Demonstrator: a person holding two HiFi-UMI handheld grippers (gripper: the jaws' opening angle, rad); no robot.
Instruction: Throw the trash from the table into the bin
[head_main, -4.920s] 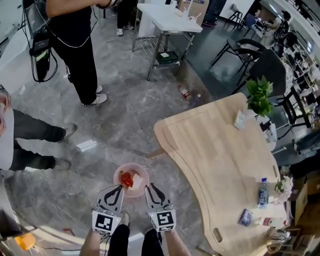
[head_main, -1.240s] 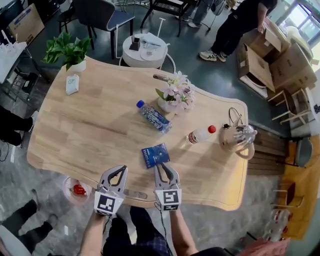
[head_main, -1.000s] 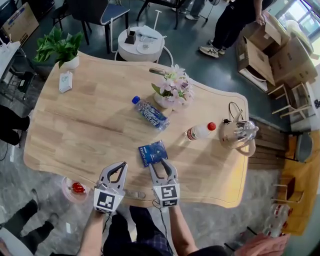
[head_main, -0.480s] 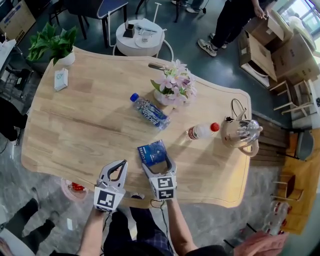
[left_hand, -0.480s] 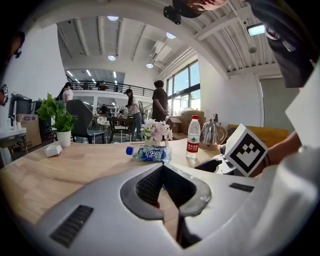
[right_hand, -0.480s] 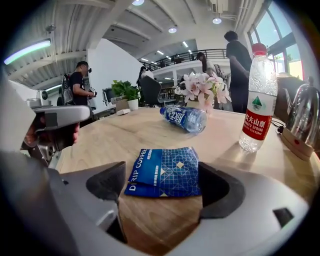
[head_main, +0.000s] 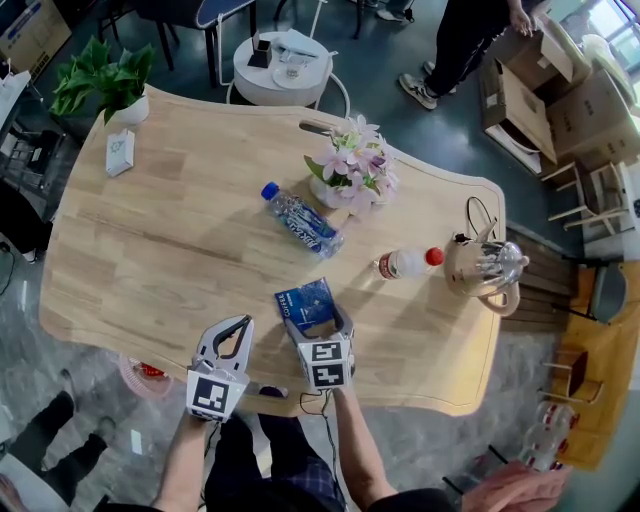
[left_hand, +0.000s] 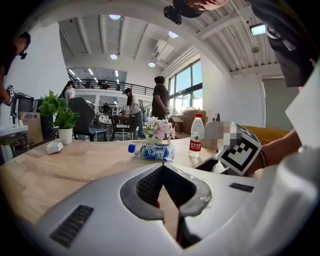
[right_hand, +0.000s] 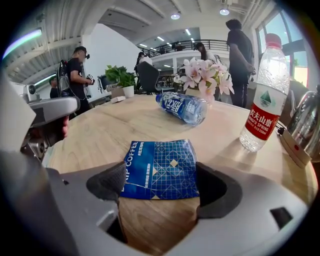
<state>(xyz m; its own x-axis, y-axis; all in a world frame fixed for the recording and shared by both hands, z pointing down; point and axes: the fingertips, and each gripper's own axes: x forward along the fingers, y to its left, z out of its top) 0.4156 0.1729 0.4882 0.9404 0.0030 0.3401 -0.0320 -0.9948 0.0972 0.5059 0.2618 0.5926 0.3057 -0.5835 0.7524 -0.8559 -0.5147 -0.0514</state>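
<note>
Blue coffee packet (right_hand: 160, 169): flat, glossy, white grid print, lying on the pale wood-grain table (head_main: 150, 250) near its front edge. Over the packet sits the right gripper (head_main: 318, 322). Its jaws have just been opening and stand at full spread, with the dark ribbed pads flanking the packet's near corners and not clamped on it. Left of the packet, the left gripper (left_hand: 162, 167) has its jaws closed tip to tip with nothing between them. Beyond the packet a clear blue-labelled bottle (head_main: 300, 222) lies on its side. Right of the packet is a red-capped bottle (right_hand: 262, 100): the right gripper view shows it upright, while the head view leaves its pose unclear. The kettle (head_main: 482, 268), further right, is cut off at the frame edge in the right gripper view. Left of the packet, below the table edge, is a pink rim (head_main: 140, 378), probably the bin, mostly hidden.
</note>
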